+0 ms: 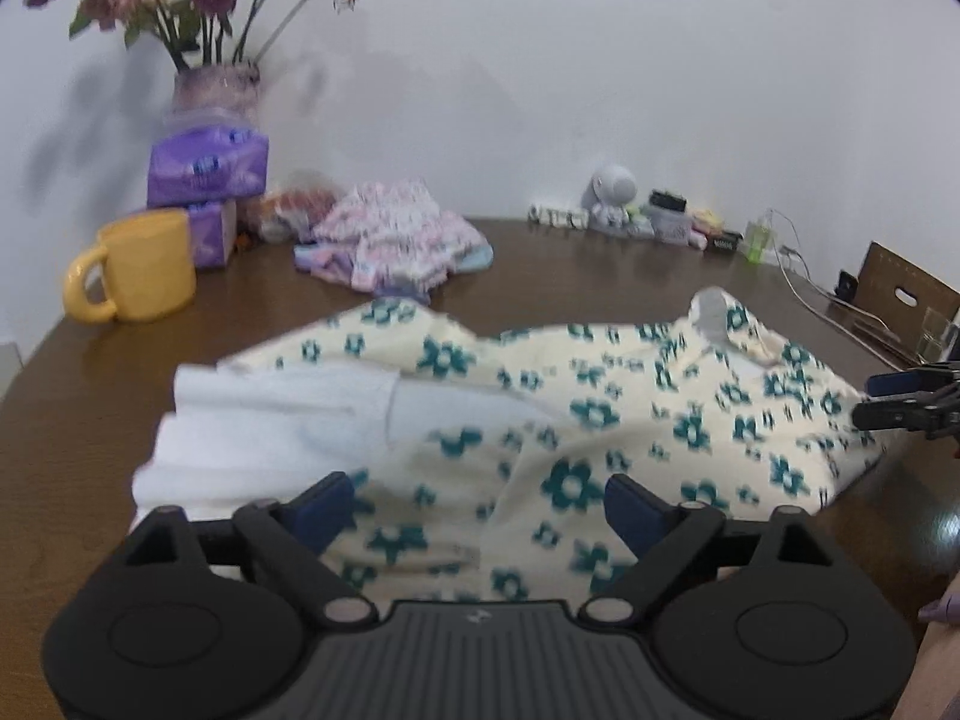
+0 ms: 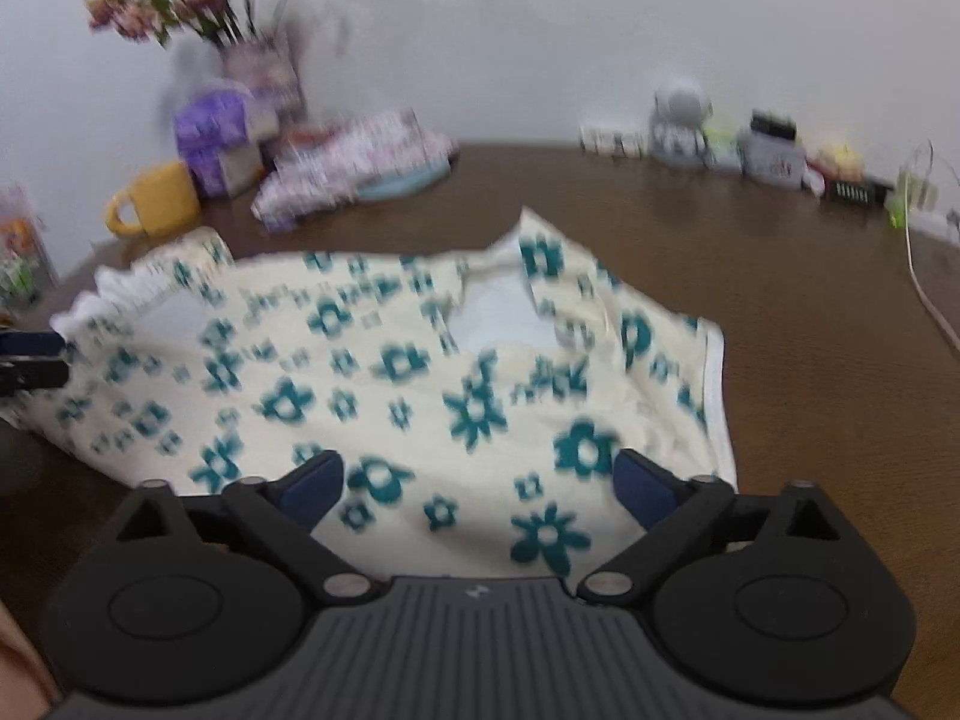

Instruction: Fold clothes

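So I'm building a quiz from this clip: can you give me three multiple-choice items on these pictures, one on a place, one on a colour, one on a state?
1. Where is the mug?
A. far left of the table, by the purple tissue packs
B. on the garment
C. by the cardboard box

2. What colour are the flowers printed on the cream garment?
A. red
B. teal
C. black

3. How does the left tool stand?
A. shut on the mug
B. shut on a cable
C. open over the garment

Answers: 1 A, it stands beside the packs; 2 B, teal blooms all over; 3 C, its fingers are spread with cloth showing between.
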